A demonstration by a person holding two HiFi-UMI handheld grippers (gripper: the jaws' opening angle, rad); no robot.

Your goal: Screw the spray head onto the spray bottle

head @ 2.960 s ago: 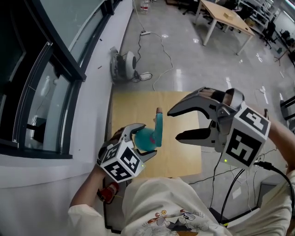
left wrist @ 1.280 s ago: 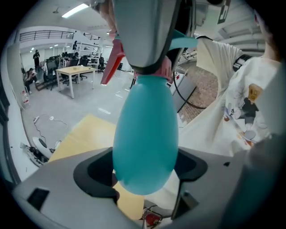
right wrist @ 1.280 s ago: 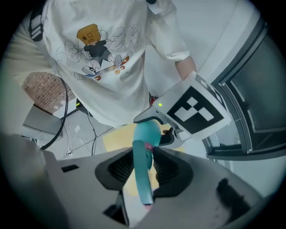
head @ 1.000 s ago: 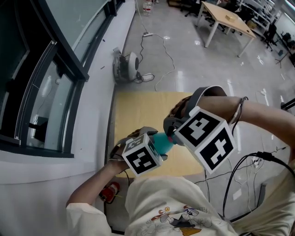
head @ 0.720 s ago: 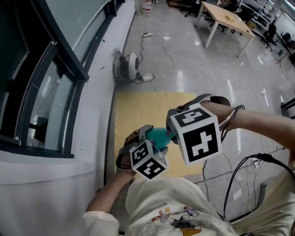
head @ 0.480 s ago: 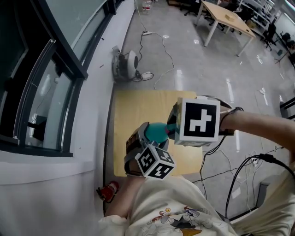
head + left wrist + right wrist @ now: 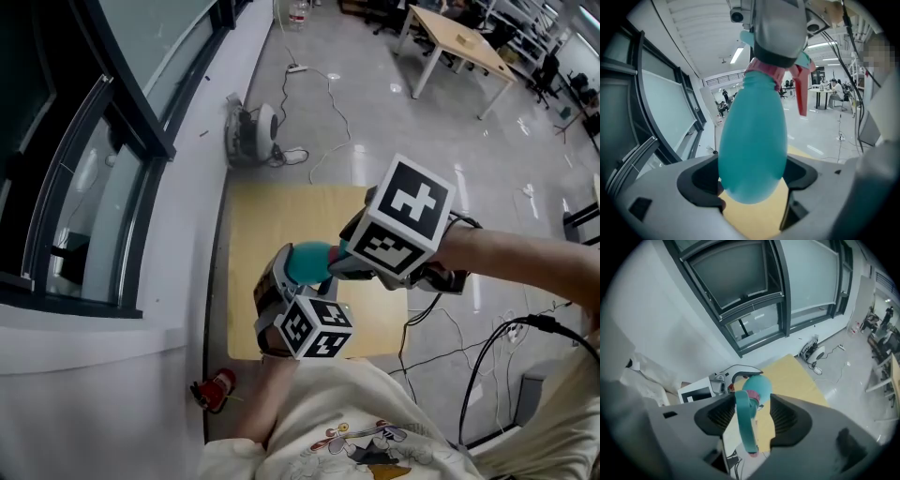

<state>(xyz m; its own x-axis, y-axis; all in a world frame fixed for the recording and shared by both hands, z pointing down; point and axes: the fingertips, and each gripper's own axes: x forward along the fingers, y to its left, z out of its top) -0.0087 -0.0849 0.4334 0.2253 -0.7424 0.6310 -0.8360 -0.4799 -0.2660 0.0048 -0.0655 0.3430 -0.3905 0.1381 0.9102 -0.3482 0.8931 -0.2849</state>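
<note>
A teal spray bottle (image 7: 307,261) is held over the yellow table (image 7: 267,220), with my left gripper (image 7: 281,277) shut on its body. In the left gripper view the bottle (image 7: 752,145) fills the space between the jaws, its pink collar (image 7: 765,75) and red trigger (image 7: 801,93) at the top. My right gripper (image 7: 349,258) sits over the spray head (image 7: 744,423). Its jaws are opening, and the head stands between them with a gap on the right side. The left gripper (image 7: 736,373) shows just beyond the bottle (image 7: 757,387).
A dark-framed window wall (image 7: 112,122) runs along the left. On the floor beyond the table lie a round grey appliance (image 7: 253,131) and white cables (image 7: 328,94). A wooden desk (image 7: 459,37) stands far back. Black cables (image 7: 487,347) hang at the right.
My right gripper came from standing open beside the bottle to over the spray head and has rolled round with it. The left gripper turned too and kept the bottle. The right jaws now stand wider.
</note>
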